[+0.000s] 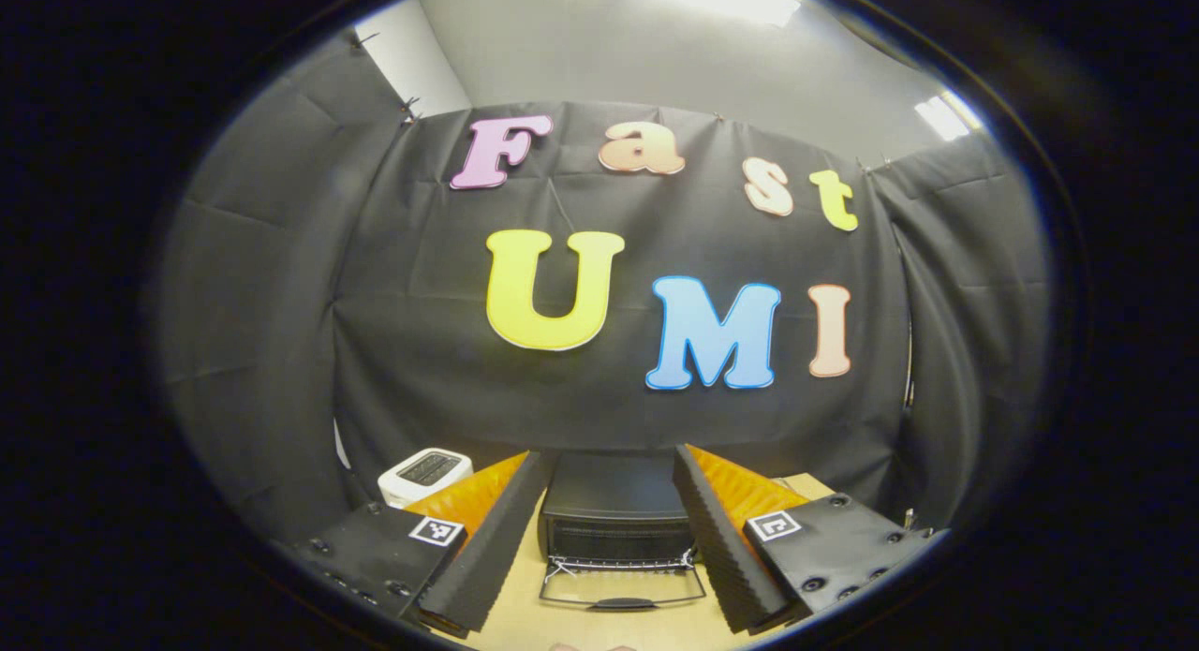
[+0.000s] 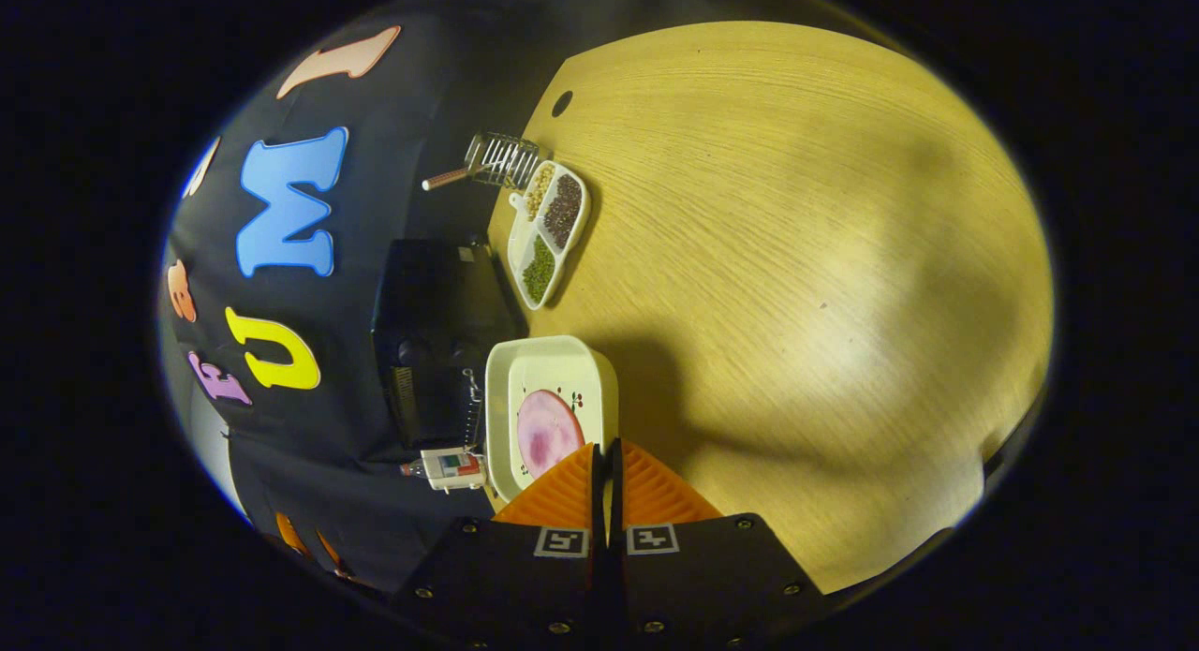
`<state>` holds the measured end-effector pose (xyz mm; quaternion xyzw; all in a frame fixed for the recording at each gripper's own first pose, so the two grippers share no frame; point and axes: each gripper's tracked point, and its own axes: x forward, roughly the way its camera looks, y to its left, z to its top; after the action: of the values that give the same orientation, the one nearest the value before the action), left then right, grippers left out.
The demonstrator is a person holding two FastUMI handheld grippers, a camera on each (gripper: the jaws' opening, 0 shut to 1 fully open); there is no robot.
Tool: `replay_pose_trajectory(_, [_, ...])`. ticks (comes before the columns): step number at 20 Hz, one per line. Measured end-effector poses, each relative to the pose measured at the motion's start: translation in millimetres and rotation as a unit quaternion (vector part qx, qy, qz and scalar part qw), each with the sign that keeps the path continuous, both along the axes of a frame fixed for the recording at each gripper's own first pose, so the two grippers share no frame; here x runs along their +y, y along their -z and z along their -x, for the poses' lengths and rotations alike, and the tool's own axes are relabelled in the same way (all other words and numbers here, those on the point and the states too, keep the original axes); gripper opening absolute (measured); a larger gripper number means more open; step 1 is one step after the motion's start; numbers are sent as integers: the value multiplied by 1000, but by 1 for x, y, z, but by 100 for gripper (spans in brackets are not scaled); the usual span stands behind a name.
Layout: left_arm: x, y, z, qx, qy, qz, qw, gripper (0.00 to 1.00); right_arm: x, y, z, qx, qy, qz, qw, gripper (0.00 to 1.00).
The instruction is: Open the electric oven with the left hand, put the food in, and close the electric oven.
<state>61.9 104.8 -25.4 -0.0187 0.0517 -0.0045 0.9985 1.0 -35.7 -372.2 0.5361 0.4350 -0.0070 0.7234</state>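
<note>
While the left gripper (image 1: 614, 539) hangs with jaws wide before the oven (image 1: 614, 515), door down at six o'clock, the right gripper (image 2: 607, 482) pinches the food tray (image 2: 553, 407), ready to load.

right gripper (image 2: 607, 464) pinching white tray (image 2: 553, 370), oven (image 2: 431, 342) beside

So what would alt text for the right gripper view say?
The right gripper, fingers closed, grips the rim of a white tray holding pink food, beside the black oven on a wooden table.
</note>
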Motion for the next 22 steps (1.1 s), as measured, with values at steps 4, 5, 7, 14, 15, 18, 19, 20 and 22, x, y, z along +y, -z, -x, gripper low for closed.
replay_pose_trajectory(4, [4,-6,0,-6,9,-2,1000,98,22,-24,10,-6,17,16,1000,0])
replay_pose_trajectory(5, [3,-8,0,-8,13,-1,1000,99,32,-29,12,-7,24,21,999,0])
replay_pose_trajectory(7, [3,-15,2,-14,25,8,1000,93,46,-41,18,-8,40,22,999,1])
replay_pose_trajectory(14, [49,-26,13,-17,17,3,1000,98,117,-61,3,-1,79,23,997,1])
replay_pose_trajectory(15, [61,-25,14,-14,5,-3,1000,98,128,-63,1,2,85,25,996,1])
replay_pose_trajectory(18, [72,-22,20,-14,11,0,1000,95,161,-64,-13,6,87,30,996,1])
replay_pose_trajectory(19, [79,-19,22,-13,11,0,1000,94,175,-61,-19,13,86,22,996,1])
replay_pose_trajectory(20, [85,-17,24,-11,10,-2,1000,95,188,-59,-27,19,85,15,996,1])
replay_pose_trajectory(22, [99,-21,26,-14,4,-3,1000,99,206,-54,-46,21,92,16,995,1])
